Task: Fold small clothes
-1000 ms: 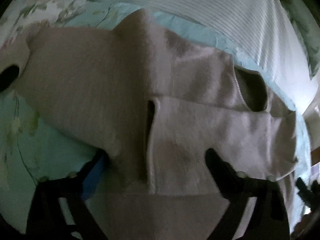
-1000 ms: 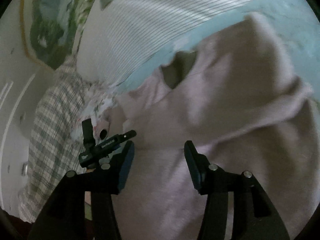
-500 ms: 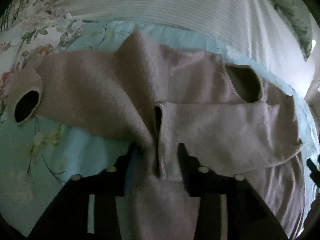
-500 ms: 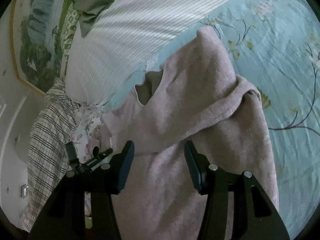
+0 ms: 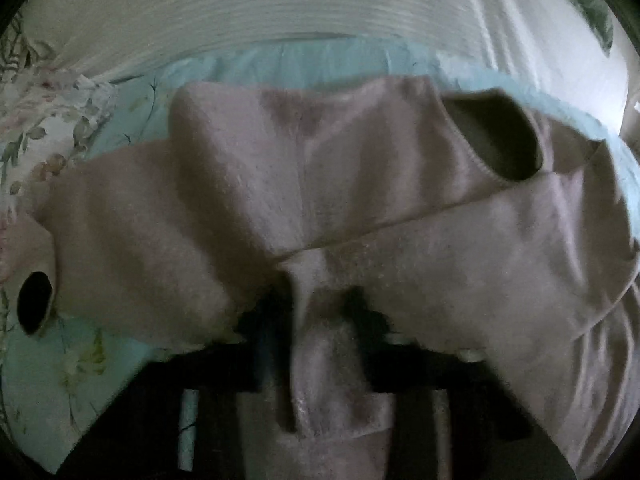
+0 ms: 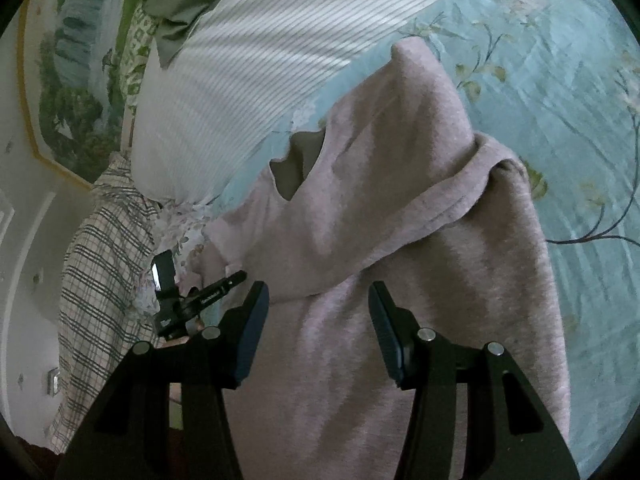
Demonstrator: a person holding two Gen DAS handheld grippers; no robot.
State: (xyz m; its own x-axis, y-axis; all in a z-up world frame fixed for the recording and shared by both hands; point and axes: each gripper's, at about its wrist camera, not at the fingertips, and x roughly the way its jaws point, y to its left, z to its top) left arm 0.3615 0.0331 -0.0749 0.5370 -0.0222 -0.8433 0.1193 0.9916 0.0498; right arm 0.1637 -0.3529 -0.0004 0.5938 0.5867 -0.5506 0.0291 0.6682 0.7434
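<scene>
The pale pink sweater [image 5: 360,208] lies spread on the bed, on a light blue floral bedsheet [image 6: 540,60], with its neck opening [image 5: 500,148] turned toward the striped white pillow [image 5: 280,8] at the head of the bed and one cuff [image 5: 36,304] reaching out to the left of the left wrist view. One sleeve is already laid across the body, its edge running as a diagonal line over the chest. The garment's long axis runs from the collar down toward both cameras, so the hem end sits nearest the person and the collar farthest. A ridge of the fabric near that lower middle stands up between the fingers of the left hand-held gripper [image 5: 320,320], whose jaws are closing on it; the cloth bunches into a narrow fold right where the pads meet it, so the pinch looks made, though the blur hides the exact contact. The right hand-held gripper [image 6: 318,320] hovers over the sweater's lower right side with its jaws half apart and nothing between them, the cloth lying flat beneath. A checked cloth [image 6: 100,260] lies beside the pillow, well apart from the work. The left hand is therefore the one placed to carry the fabric, likely up toward the collar along that long axis.
</scene>
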